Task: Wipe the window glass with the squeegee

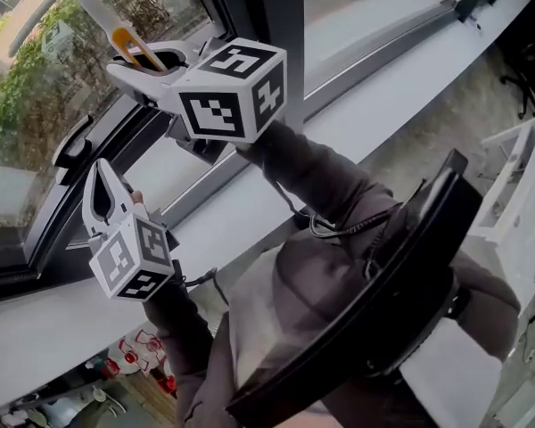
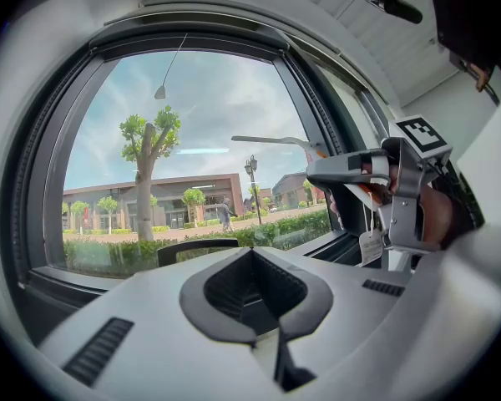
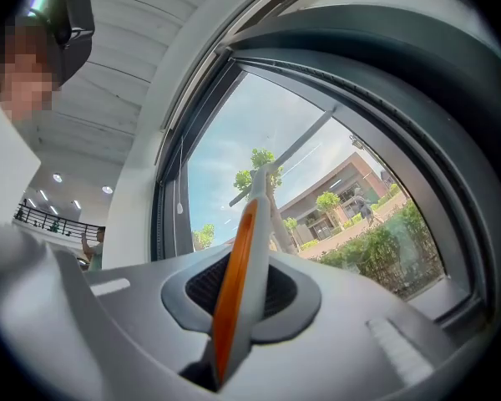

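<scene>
My right gripper (image 1: 132,61) is shut on the orange handle of the squeegee (image 1: 125,41) and holds it up in front of the window glass (image 1: 36,105). The pale blade slants up and left, close to the pane; I cannot tell if it touches. In the right gripper view the handle (image 3: 238,266) runs up between the jaws of that gripper (image 3: 242,295), and the blade crosses the glass (image 3: 334,199). My left gripper (image 1: 102,194) is lower left, shut and empty, pointing at the frame. In the left gripper view its jaws (image 2: 255,291) face the glass (image 2: 200,140), with the right gripper (image 2: 351,170) on the right.
A dark window handle (image 1: 71,145) sits on the frame just above my left gripper. The grey sill (image 1: 383,105) runs along below the window. A black chair back (image 1: 401,266) is at my right elbow, and white shelving (image 1: 517,185) stands at the far right.
</scene>
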